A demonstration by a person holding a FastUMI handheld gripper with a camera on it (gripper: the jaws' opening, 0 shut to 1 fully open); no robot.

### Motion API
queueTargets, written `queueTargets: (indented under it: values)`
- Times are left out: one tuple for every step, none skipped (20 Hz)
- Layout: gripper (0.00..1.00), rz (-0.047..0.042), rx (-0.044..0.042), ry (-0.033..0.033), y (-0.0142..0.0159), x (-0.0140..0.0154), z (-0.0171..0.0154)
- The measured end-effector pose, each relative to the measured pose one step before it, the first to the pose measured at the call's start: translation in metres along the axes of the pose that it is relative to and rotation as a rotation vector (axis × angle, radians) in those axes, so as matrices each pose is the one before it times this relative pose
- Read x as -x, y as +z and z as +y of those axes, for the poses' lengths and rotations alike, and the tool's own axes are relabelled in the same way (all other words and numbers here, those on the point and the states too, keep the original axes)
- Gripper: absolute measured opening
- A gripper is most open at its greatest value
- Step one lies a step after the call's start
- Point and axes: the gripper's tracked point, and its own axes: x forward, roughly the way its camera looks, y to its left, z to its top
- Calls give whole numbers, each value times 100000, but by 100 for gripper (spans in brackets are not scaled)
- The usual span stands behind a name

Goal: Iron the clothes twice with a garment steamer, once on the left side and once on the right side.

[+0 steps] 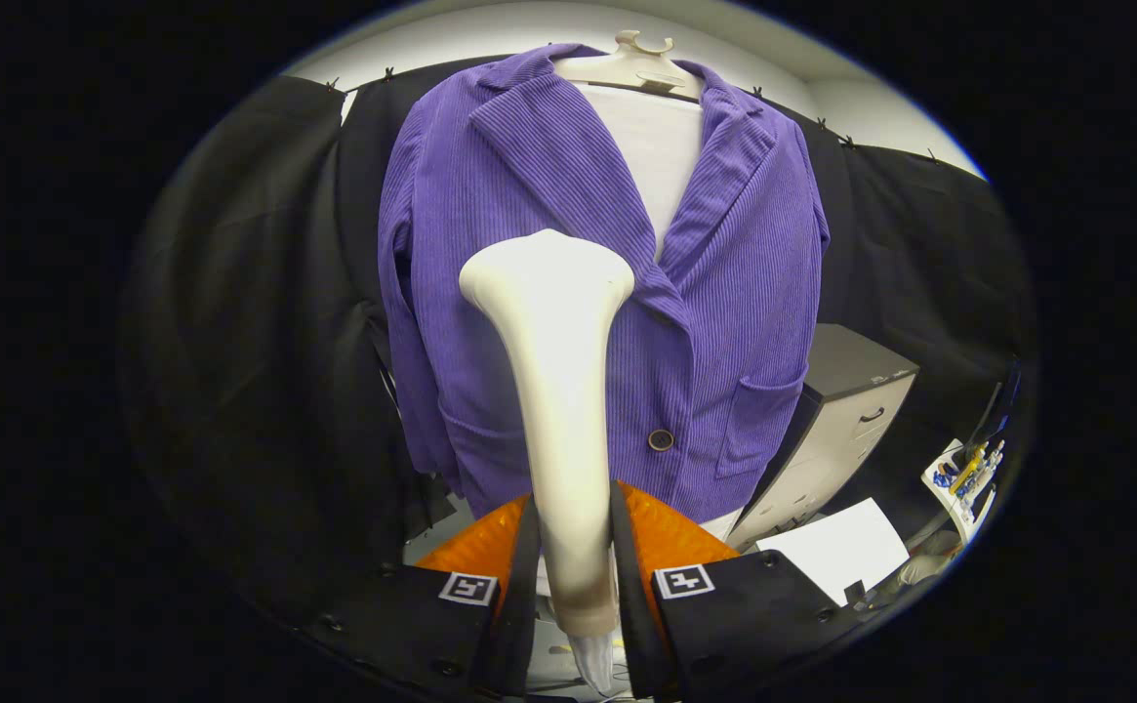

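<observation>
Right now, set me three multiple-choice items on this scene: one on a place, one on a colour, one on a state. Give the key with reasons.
1. Where is the steamer's head?
A. In front of the jacket's chest panel, beside the lapel
B. Lying on the cabinet
C. Hooked on the hanger

2. What colour is the jacket?
A. Green
B. Purple
C. Red

3. What are the gripper's fingers doing?
A. Spread wide with nothing between them
B. Closed on the steamer's handle
C. Pinching the jacket's button

Key:
1 A: the wide head stands before the jacket, just beside the lapel, well beyond the fingers.
2 B: the ribbed cloth on the hanger is purple throughout.
3 B: both fingers press on the handle from either side, and the button sits apart from them on the cloth.
</observation>
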Motion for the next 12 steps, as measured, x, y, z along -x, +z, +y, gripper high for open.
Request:
queueTargets:
  values:
    - [45, 1368, -4, 288, -749, -107, 49]
    - [45, 1958, -46, 884, -854, -249, 113]
    - [45, 2300, -161, 507, -1103, -167, -54]
    - [45, 1396, 24, -50, -1011, -445, -92]
    - [45, 1264, 683, -609, -705, -223, -233]
    - [45, 1114, 531, -513, -763, -212, -130]
    - [45, 1275, 132, 85, -669, -289, 40]
    - [45, 1634, -51, 255, -729, -329, 328]
    - [45, 1419, -141, -30, -799, -415, -28]
    - [45, 1326, 221, -277, -863, -548, -137]
    - [45, 1587, 602, -494, -829, -419, -110]
    - [45, 1592, 541, -352, -856, -498, -92]
